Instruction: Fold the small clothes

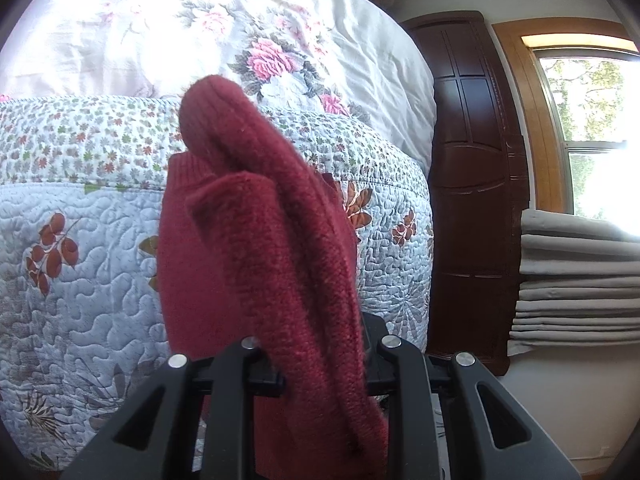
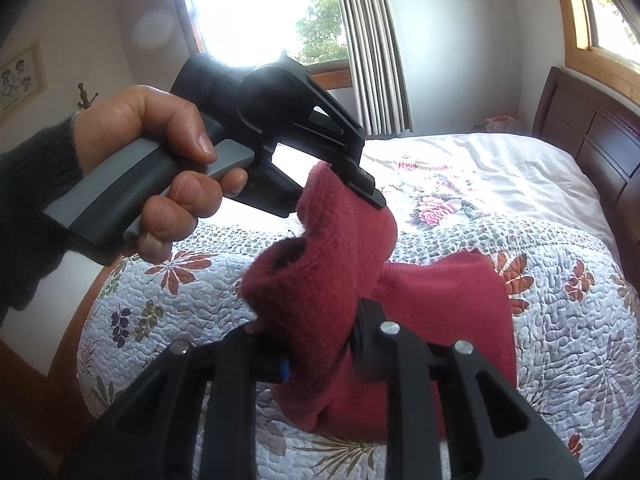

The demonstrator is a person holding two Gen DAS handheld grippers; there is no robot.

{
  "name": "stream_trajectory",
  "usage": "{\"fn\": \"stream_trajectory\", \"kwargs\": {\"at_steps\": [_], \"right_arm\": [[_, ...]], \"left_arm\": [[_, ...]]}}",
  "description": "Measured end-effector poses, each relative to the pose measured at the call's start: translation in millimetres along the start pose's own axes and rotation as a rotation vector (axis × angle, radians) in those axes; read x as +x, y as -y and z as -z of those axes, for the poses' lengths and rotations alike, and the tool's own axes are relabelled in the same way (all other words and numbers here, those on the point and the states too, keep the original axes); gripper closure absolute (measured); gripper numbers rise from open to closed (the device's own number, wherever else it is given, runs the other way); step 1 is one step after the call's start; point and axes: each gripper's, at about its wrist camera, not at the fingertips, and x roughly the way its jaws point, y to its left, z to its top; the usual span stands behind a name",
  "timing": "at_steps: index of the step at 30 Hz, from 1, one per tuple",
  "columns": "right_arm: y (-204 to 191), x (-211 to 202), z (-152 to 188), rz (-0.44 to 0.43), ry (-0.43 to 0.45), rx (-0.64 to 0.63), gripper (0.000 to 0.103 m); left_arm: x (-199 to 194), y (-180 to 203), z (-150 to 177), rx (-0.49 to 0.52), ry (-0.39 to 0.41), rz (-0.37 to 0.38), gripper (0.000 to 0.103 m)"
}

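A dark red fuzzy knit garment [image 2: 320, 280], which looks like a small sock, hangs in the air above the bed between my two grippers. My left gripper [image 2: 362, 184], held by a hand [image 2: 160, 152], is shut on the garment's upper end. In the left wrist view the same garment [image 1: 264, 240] rises from my left gripper [image 1: 320, 364] and hides its fingertips. My right gripper [image 2: 324, 360] is shut on the lower bunched part. A smoother ribbed cuff [image 2: 444, 300] hangs to the right. An opening in the knit [image 2: 290, 252] faces the camera.
Below lies a quilted bedspread with leaf prints [image 2: 560, 340], and beyond it a white duvet with pink roses [image 2: 460, 184]. A dark wooden headboard [image 2: 592, 128] stands at the right. Grey pleated curtains [image 1: 580, 280] hang beside a window [image 1: 592, 100].
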Motion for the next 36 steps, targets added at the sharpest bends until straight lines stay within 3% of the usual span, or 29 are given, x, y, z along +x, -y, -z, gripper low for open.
{"fn": "stream_trajectory", "kwargs": {"at_steps": [14,25,31,34,36], "right_arm": [[62.8,4.3,20.3,-0.007,-0.04,0.077,0.082],[110.5,9.4,45.1,-0.048,-0.046,0.171,0.082],[143.4,13.0,66.7,-0.118,-0.049,0.304,0.081],[163.7,17.5,80.1,-0.161,-0.059,0.395,0.081],[176.9,21.1,91.0,-0.181,-0.071,0.461,0.081]], "left_arm": [[73.1,28.6,-5.7,0.02,-0.036,-0.103,0.08],[123.1,57.3,-7.8,0.081,-0.054,-0.252,0.08],[148.4,69.1,-3.7,0.123,-0.046,-0.335,0.079],[156.6,71.5,-1.4,0.127,-0.027,-0.343,0.072],[160.1,73.9,0.2,0.126,-0.018,-0.324,0.052]]}}
